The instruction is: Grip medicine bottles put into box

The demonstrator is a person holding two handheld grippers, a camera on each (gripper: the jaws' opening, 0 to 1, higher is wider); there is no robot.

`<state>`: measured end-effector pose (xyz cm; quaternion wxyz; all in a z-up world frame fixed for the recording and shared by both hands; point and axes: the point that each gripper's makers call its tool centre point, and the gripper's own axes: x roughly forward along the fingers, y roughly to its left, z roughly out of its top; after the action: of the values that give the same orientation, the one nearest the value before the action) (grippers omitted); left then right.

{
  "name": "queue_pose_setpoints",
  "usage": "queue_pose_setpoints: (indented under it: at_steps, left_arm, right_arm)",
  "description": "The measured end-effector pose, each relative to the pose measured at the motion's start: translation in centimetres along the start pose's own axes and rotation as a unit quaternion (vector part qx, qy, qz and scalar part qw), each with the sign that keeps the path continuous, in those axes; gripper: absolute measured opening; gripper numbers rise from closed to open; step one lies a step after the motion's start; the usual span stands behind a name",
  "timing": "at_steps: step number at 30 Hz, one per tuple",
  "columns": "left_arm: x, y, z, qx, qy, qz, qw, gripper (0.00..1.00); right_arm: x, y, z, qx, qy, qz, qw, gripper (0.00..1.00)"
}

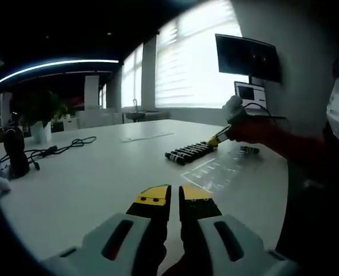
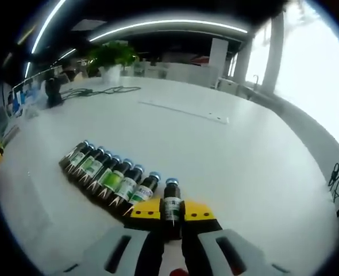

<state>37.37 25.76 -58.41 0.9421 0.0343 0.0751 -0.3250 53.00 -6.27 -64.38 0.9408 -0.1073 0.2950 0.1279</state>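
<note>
Where its yellow-tipped jaws close, the right gripper (image 2: 171, 210) clamps one small dark medicine bottle (image 2: 171, 208), blue cap pointing away from the camera.

Held bottle: pinched at its labelled body between the two jaws, just beside the near end of the row; whether it touches the table cannot be told.

Row of bottles (image 2: 107, 175): small dark medicine bottles with green-and-white labels and blue caps, lying side by side and touching, in a slanted line on the white table (image 2: 227, 167) to the left of the right gripper's jaws. In the left gripper view the same row (image 1: 188, 152) lies well ahead, with the right gripper's yellow tip at its far end.

Left gripper (image 1: 174, 199): jaws brought together with a thin gap between the yellow tips, nothing between them, above bare table (image 1: 89, 184).

Clear tray (image 1: 215, 169): a transparent compartmented box lying flat on the table just beside the row, between it and the left gripper.

Person: a hand and red sleeve (image 1: 273, 135) holding the right gripper.

Further out: a black cable (image 2: 103, 90), a potted plant (image 2: 110, 57), a laptop (image 1: 251, 95) under a dark monitor (image 1: 248, 56), bright blinded windows behind.
</note>
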Motion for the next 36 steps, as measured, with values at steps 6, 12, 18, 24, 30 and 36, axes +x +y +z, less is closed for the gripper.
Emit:
queue_pose_setpoints:
  at_steps: [6,12,18,24,30,36]
  left_arm:
    - [0.1,-0.1,0.0,0.001,0.0,-0.001,1.0,0.0]
    - [0.1,-0.4,0.2,0.003,-0.002,-0.005,1.0,0.0]
    - [0.0,-0.4,0.3,0.006,-0.004,-0.004,1.0,0.0]
    - [-0.1,-0.6,0.5,0.005,-0.006,-0.005,1.0,0.0]
    - [-0.1,-0.8,0.6,0.005,-0.007,-0.007,0.9999,0.0]
    - [0.1,-0.8,0.4,0.006,-0.003,-0.006,1.0,0.0]
  right_arm:
    - [-0.2,0.1,0.0,0.007,0.0,0.003,1.0,0.07]
    - [-0.2,0.0,-0.2,0.015,0.001,0.007,0.9999,0.07]
    - [-0.4,-0.2,-0.3,0.022,-0.006,0.006,0.9997,0.06]
    - [-0.8,0.1,-0.2,0.028,-0.008,0.013,0.9995,0.06]
    - [-1.5,0.2,-0.2,0.043,-0.021,0.022,0.9986,0.06]
    - [-3.1,-0.1,0.1,0.06,-0.041,0.017,0.9972,0.06]
